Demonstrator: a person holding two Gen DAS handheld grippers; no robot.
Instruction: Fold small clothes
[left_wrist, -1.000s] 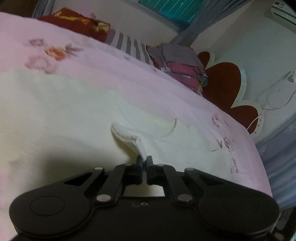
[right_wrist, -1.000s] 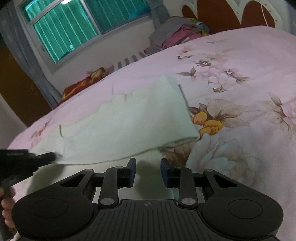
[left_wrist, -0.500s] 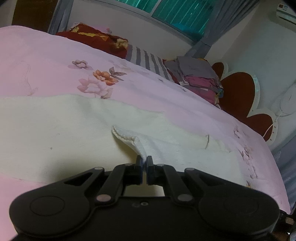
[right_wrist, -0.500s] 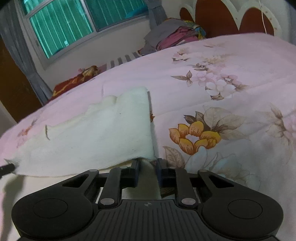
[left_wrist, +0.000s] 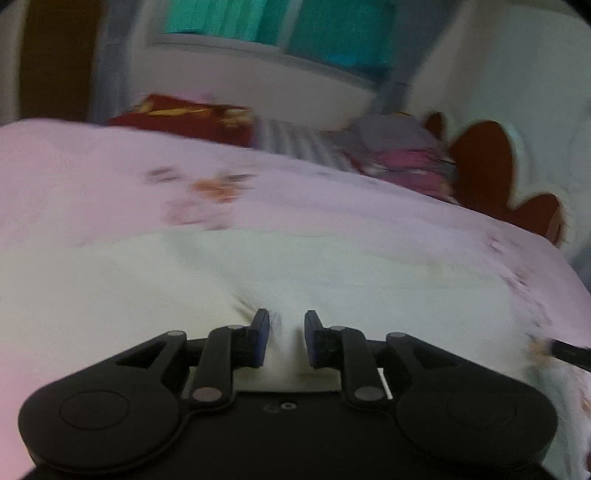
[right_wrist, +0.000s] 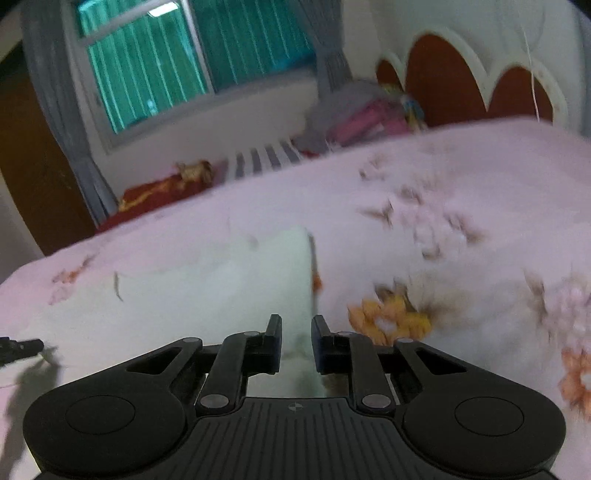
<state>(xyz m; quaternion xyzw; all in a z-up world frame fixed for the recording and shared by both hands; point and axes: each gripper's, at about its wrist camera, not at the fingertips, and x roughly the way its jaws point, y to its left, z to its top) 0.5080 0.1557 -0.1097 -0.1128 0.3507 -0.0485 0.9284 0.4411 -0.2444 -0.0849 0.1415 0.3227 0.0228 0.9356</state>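
A cream knit garment (left_wrist: 332, 273) lies spread across the pink floral bedsheet (left_wrist: 92, 177). My left gripper (left_wrist: 282, 325) hovers just over its near part. Its jaws are opening, the cloth shows in the gap, and the pads do not press on it. In the right wrist view the garment (right_wrist: 221, 295) runs from the left to a straight right edge. That edge passes between the jaws of my right gripper (right_wrist: 296, 328), which is shut on the corner. Each view shows the other gripper's tip at its edge: the right gripper (left_wrist: 570, 354) and the left gripper (right_wrist: 20, 347).
A pile of folded clothes (right_wrist: 362, 114) sits at the far end of the bed by the red and white headboard (right_wrist: 461, 74). A red cushion (left_wrist: 184, 118) and a striped cloth (left_wrist: 295, 140) lie along the far edge under the window (right_wrist: 177, 66).
My left gripper has let go of the pinched cloth tip, which has dropped flat. My right gripper closed on the garment's near right corner and has risen a little with it.
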